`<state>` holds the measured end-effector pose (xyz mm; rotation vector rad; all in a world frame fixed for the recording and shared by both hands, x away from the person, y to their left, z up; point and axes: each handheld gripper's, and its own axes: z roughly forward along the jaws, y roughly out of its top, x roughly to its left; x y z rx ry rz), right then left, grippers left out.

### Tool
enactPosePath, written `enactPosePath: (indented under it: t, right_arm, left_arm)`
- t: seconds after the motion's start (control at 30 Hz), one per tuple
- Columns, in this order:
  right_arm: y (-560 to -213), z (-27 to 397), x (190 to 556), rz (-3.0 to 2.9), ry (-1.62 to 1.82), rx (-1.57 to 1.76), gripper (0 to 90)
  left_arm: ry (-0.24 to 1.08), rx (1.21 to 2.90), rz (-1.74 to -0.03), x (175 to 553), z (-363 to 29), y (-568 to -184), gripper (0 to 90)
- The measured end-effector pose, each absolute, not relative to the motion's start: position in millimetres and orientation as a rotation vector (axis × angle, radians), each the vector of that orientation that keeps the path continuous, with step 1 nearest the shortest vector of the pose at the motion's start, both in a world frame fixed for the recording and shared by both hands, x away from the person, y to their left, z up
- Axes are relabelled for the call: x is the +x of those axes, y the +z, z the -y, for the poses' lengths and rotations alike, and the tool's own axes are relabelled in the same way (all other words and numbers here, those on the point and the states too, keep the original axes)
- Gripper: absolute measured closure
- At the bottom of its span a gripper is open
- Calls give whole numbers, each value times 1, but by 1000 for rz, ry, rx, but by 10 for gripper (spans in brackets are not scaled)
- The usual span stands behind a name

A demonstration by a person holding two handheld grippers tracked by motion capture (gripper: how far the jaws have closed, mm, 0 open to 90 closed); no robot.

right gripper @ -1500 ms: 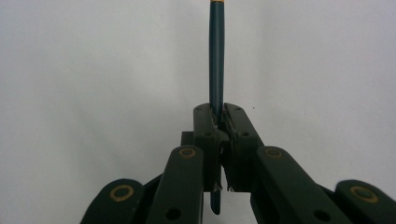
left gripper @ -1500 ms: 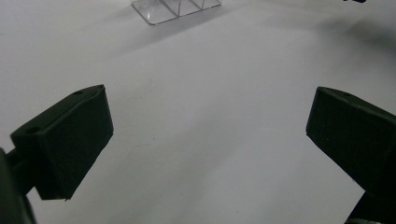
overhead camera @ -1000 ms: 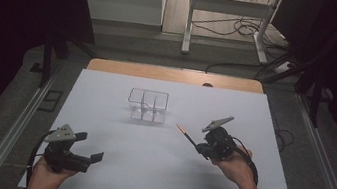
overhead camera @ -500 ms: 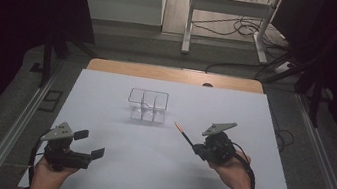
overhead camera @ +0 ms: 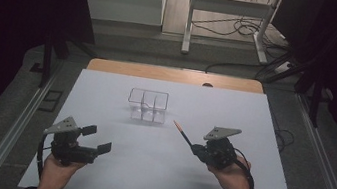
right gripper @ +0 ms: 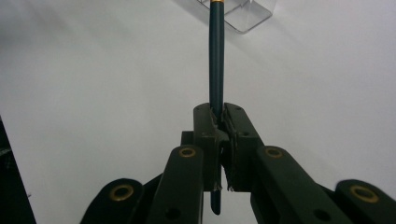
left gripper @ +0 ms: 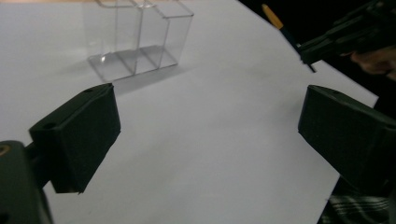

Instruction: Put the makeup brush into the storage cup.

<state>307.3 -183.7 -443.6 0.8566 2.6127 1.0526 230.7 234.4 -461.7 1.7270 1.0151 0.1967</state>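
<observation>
I am holding a dark pencil (overhead camera: 184,134) in my right gripper (overhead camera: 196,149), its jaws clamped tight on the lower part of the shaft. The orange-tipped end is pointing away from my hand and up toward the clear divided holder (overhead camera: 147,105) standing near the middle of the white bench (overhead camera: 154,173). In the right gripper view the pencil (right gripper: 215,56) is running straight out from between the jaws, and its far end is lining up with a corner of the holder (right gripper: 243,14) at the top edge. The tip is near the holder but apart from it, not yet over any compartment.

My left gripper (overhead camera: 97,139) is hanging over the near left part of the bench with its jaws spread wide and nothing between them; in the left gripper view the holder (left gripper: 137,37) is standing ahead, empty as far as I can tell, and the pencil (left gripper: 280,28) is showing at the upper right.

I am judging this as the carry step: the pencil is picked up and I am bringing it toward the holder. The next move is calling for lifting the tip above the rim, tilting the pencil more upright over one compartment, and lowering it in before letting go. The holder looks light, so a nudge against its wall could slide or tip it.
</observation>
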Motion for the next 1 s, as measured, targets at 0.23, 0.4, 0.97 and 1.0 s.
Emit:
enactPosePath:
  t: [0.23, 0.4, 0.97, 1.0]
  right_arm:
    - [-442, 182, 300, -2581, 1099, 857, 847]
    - [-440, 180, 294, -2555, 1132, 852, 847]
    - [-441, 167, 281, -2518, 1209, 813, 847]
    - [-441, 166, 281, -2518, 1214, 815, 847]
  left_arm:
    - [195, 1731, -994, 236, -226, -454, 57]
    - [174, 1706, -989, 242, -219, -451, 73]
    - [111, 1721, -933, 266, -179, -446, 168]
    - [104, 1719, -929, 268, -177, -447, 177]
